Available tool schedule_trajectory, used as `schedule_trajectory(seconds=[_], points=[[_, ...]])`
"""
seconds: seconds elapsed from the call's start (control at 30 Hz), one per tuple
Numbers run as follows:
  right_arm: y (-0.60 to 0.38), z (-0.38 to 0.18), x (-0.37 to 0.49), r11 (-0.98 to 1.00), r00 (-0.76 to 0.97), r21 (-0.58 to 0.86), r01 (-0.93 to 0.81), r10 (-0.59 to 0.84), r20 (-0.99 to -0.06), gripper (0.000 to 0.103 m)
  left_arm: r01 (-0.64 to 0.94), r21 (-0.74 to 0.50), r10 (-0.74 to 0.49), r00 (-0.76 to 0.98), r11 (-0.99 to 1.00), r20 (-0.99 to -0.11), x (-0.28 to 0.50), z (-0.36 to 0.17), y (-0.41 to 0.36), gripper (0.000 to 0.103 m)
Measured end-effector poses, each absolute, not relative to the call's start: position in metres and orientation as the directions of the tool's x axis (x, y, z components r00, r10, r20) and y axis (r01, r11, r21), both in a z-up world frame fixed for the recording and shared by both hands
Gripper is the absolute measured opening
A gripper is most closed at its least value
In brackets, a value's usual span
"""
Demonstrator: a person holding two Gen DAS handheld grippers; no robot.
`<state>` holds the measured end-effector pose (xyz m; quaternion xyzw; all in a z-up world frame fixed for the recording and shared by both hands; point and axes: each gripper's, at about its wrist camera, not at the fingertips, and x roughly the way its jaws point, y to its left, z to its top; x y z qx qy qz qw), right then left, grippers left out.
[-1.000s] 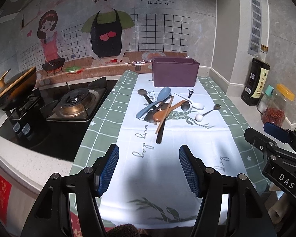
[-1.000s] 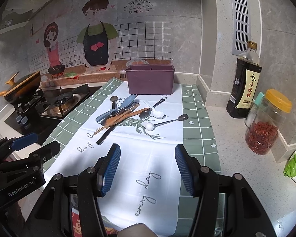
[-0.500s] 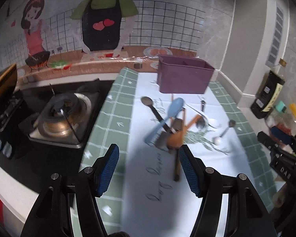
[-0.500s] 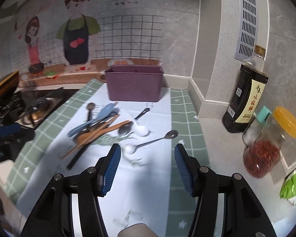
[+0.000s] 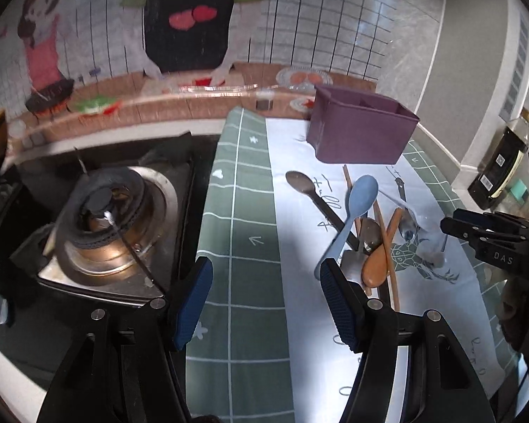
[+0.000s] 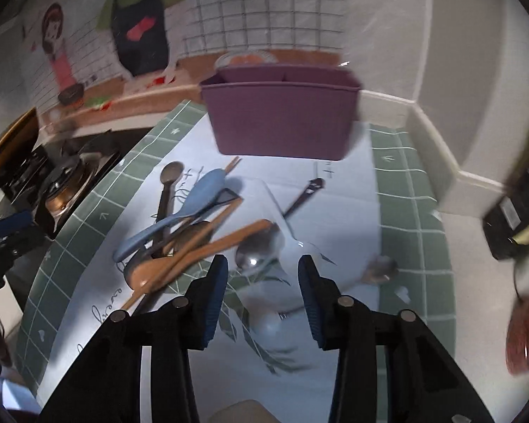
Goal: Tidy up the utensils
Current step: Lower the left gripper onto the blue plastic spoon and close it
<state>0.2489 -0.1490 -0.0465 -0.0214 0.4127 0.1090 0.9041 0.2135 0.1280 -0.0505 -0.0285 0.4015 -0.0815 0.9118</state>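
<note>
The right gripper (image 6: 262, 283) has its fingers spread with nothing between the blue pads, poised low over the near edge of the utensil pile. Just beyond them lies a steel spoon (image 6: 259, 252), bowl toward the camera, its dark handle running away toward the purple organizer box (image 6: 282, 120). A white spoon (image 6: 269, 320) sits blurred between and below the fingers. Either would probably be light and stiff, but the polished steel looks slippery; I would judge the flat handle near the neck the safer hold, since the rounded bowl would likely squirt out of the pads.

The left gripper (image 5: 264, 299) is likewise spread and empty, over the green check of the cloth (image 5: 243, 218), with the pile off to its right. Its right finger is just beside the tip of the blue spoon (image 5: 356, 208), which lies on top of the heap, across a dark-handled spoon (image 5: 310, 190). Being uppermost, the blue one should lift free without dragging others. The wooden spoon (image 5: 379, 261) and the chopsticks (image 5: 388, 246) are interlocked beneath and beside it; the thin sticks would probably roll if nudged.

All of this rests on the cloth over the bench, with the organizer upright at the far end and a gas burner (image 5: 105, 225) to the left.
</note>
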Motion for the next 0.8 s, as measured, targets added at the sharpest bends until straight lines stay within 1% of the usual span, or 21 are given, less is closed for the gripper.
schedule_trajectory(seconds=[0.13,0.23,0.3,0.4,0.47,0.53,0.63,0.8], points=[[-0.154,-0.051,0.243,0.957,0.609,0.017,-0.289,0.198,-0.768,0.039,0.132,-0.139,-0.191,0.613,0.981,-0.767,0.228,-0.063,0.129,0.064],[-0.171,-0.057,0.235,0.937,0.543,-0.043,-0.347,0.163,-0.824,0.039,0.12,-0.148,-0.191,0.596,0.982,-0.78,0.241,-0.07,0.119,0.064],[-0.185,-0.062,0.232,0.929,0.503,-0.046,-0.367,0.157,-0.85,0.039,0.119,-0.16,-0.2,0.584,0.98,-0.787,0.251,-0.073,0.108,0.064],[-0.2,-0.073,0.235,0.91,0.47,-0.073,-0.409,0.141,-0.871,0.039,0.131,-0.127,-0.18,0.579,0.983,-0.795,0.265,-0.074,0.082,0.064],[-0.207,-0.078,0.24,0.899,0.472,-0.075,-0.432,0.154,-0.868,0.039,0.171,-0.164,-0.234,0.578,0.971,-0.782,0.274,-0.07,0.064,0.064],[-0.215,-0.076,0.245,0.894,0.484,-0.052,-0.446,0.192,-0.854,0.039,0.248,-0.239,-0.34,0.546,0.939,-0.766,0.29,-0.067,0.049,0.064],[-0.223,-0.068,0.25,0.888,0.521,-0.048,-0.457,0.224,-0.823,0.039,0.275,-0.179,-0.306,0.538,0.945,-0.786,0.323,-0.062,0.029,0.064],[-0.24,-0.068,0.263,0.907,0.545,-0.002,-0.422,0.252,-0.8,0.039,0.342,-0.123,-0.273,0.435,0.932,-0.858,0.364,-0.068,-0.001,0.063]])
